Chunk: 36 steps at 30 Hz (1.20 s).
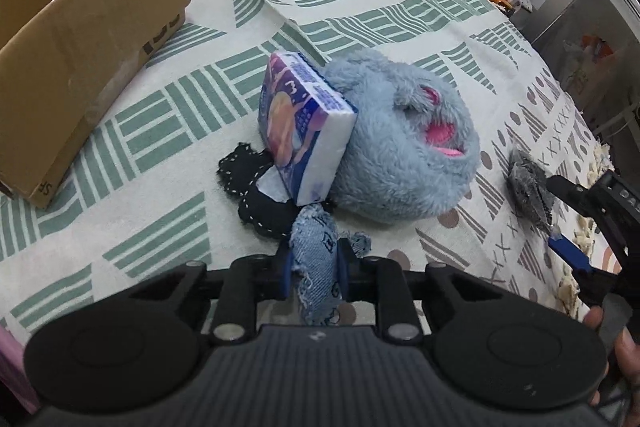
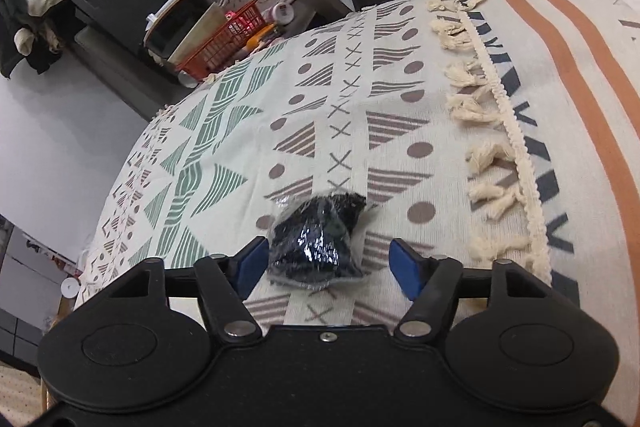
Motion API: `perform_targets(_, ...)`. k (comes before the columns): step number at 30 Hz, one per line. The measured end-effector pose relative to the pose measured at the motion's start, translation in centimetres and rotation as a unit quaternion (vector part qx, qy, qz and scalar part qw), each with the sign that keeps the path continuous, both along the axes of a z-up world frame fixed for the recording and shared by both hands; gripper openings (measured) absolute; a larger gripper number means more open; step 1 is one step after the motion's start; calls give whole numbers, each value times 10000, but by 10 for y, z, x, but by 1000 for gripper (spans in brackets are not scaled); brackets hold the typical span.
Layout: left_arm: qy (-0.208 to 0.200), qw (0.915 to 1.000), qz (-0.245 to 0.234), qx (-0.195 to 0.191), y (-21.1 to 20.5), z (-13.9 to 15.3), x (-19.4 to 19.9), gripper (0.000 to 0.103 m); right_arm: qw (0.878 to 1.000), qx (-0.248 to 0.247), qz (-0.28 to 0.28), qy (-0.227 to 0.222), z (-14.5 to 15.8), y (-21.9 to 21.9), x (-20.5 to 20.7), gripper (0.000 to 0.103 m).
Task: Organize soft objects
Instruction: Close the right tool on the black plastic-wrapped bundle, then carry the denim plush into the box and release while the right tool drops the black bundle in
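I have the left gripper (image 1: pixel 314 265) clamped tight on a frayed denim pouch (image 1: pixel 316 267), its blue pads pinching the cloth from both sides at the near edge of the pile. I took it low because it lies loose in front of the rest, so it should lift away without dragging anything along. Behind it, a tissue pack (image 1: pixel 302 127) leans on edge against a fluffy blue plush toy (image 1: pixel 404 147), and a black stitched fabric piece (image 1: pixel 256 191) lies flat under both. The open cardboard box (image 1: pixel 88 39) stands well apart to the left on the patterned tablecloth (image 1: pixel 360 11); I judge that is where these things belong.

My right gripper (image 2: pixel 328 263) stands about half open around a black bundle in clear plastic wrap (image 2: pixel 320 239). The left pad sits just at the wrap's edge, the right pad is clearly apart from it, so nothing is held there yet.

The denim's lower end disappears behind the gripper body, so I cannot tell how much of it hangs below. The box's inside is mostly hidden by its near wall. What the wrapped bundle actually is I cannot make out through the glare. The clutter around the orange basket (image 2: pixel 224 43) beyond the table edge is too small to read.
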State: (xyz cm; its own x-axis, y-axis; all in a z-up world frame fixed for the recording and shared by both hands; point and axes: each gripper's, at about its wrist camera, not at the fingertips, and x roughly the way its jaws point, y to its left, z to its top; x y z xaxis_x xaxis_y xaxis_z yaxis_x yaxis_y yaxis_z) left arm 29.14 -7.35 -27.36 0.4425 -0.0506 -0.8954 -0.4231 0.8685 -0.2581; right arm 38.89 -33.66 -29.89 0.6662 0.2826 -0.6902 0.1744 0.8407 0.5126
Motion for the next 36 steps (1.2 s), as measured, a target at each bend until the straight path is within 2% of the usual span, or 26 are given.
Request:
perform_targets(2, -35, 10000, -60, 9, -2, 2, -1, 20, 9999, 58, 93, 106, -4, 1, 3, 37)
perform_targets(3, -53, 10000, -81, 3, -2, 3, -3, 20, 9997, 136, 155, 131, -5, 2, 2, 34)
perform_targets(4, -72, 9999, -105, -7, -3, 4, -5, 19, 9996, 151, 205, 114, -5, 5, 0, 27)
perform_targets(7, -154, 9997, -159, -86, -3, 10, -12, 19, 9994, -39, 337, 62, 3, 11, -10, 22)
perform_targets(10, -238, 9993, -255, -122, -5, 16, -19, 19, 9994, 13, 319, 100, 9, 10, -21, 18)
perform_targets(22, -639, 9960, -579, -222, 5, 45, -41, 19, 9982, -486, 336, -29, 43, 25, -69, 16)
perform_targets(36, -1249, 9874, -971, -68, 27, 91, -58, 19, 9961, -622, 351, -511, 99, 41, -119, 16)
